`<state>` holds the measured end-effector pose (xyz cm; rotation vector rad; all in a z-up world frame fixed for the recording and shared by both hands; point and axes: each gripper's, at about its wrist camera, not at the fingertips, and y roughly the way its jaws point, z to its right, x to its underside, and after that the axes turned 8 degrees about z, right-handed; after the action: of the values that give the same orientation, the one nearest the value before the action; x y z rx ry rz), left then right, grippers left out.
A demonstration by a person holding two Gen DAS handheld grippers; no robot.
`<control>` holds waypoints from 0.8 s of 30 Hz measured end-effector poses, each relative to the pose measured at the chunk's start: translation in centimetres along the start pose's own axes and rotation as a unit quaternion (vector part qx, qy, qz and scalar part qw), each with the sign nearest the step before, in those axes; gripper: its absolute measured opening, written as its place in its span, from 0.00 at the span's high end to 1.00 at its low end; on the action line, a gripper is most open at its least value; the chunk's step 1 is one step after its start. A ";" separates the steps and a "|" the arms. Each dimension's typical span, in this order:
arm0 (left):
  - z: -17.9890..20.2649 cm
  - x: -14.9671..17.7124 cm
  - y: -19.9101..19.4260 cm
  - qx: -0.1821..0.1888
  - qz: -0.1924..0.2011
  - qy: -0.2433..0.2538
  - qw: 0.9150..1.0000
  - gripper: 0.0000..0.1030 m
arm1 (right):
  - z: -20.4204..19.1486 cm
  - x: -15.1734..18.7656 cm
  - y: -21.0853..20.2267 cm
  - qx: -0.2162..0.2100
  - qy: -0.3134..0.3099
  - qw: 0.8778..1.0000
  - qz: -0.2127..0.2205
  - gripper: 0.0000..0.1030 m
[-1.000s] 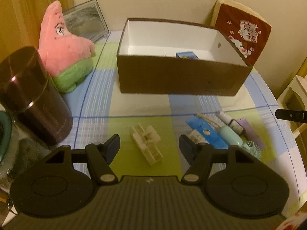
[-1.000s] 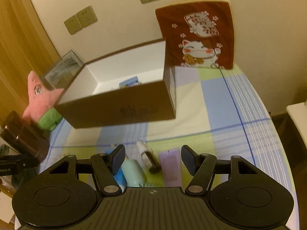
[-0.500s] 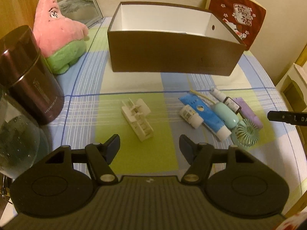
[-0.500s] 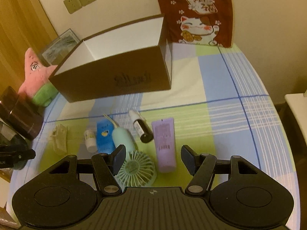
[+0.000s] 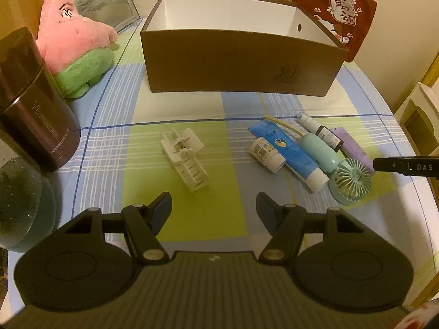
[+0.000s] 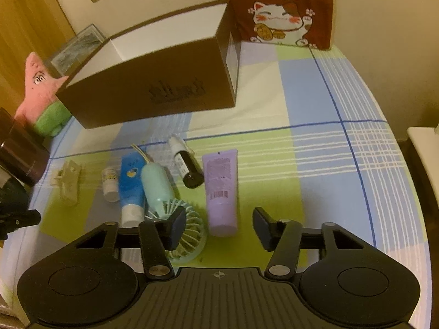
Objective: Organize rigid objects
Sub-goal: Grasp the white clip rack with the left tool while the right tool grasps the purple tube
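lilac tube (image 6: 222, 189) lies flat on checked desk (image 6: 315, 164), cap toward right tongs (image 6: 216, 226), closing, nothing gripped. mint handheld fan (image 6: 175, 211) just beside. left tongs (image 5: 214, 209) wide, empty, above white clip (image 5: 186, 161). brown box (image 5: 241, 63) behind.

A pink and green plush starfish toy (image 5: 75, 38) sits at the rear left of the checked tablecloth (image 5: 181, 219), in front of a framed grey picture (image 5: 105, 5). A dark cylindrical canister (image 5: 33, 104) stands nearer. A dark red lucky-cat cushion (image 6: 279, 8) leans against the wall.
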<state>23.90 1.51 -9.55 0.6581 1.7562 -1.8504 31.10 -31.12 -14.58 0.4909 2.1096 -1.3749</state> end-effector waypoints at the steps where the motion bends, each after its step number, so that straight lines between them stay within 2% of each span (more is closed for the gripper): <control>1: 0.0 0.0 0.2 0.000 -0.001 0.000 1.000 0.36 | 0.1 0.0 0.2 0.000 -0.001 1.000 0.000 0.51; 11: -0.1 -0.4 2.4 -0.008 -0.006 -0.001 1.000 0.36 | 0.3 -0.8 3.0 0.002 -0.014 1.000 -0.018 0.57; 17: -0.2 -0.9 3.4 -0.017 -0.008 0.006 1.000 0.36 | -0.4 -1.0 5.2 0.010 -0.044 0.998 -0.037 0.63; 20: -0.5 -1.1 3.9 -0.022 -0.009 0.008 1.000 0.36 | -1.0 -0.8 5.6 0.021 -0.072 0.997 -0.030 0.68; 24: -0.9 -1.3 4.4 -0.027 -0.012 0.007 1.000 0.36 | -1.1 -0.8 5.8 0.040 -0.071 0.997 -0.018 0.68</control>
<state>27.75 2.24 -12.13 0.6345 1.8232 -1.8118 34.83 -27.76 -17.84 0.3766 1.9644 -1.4745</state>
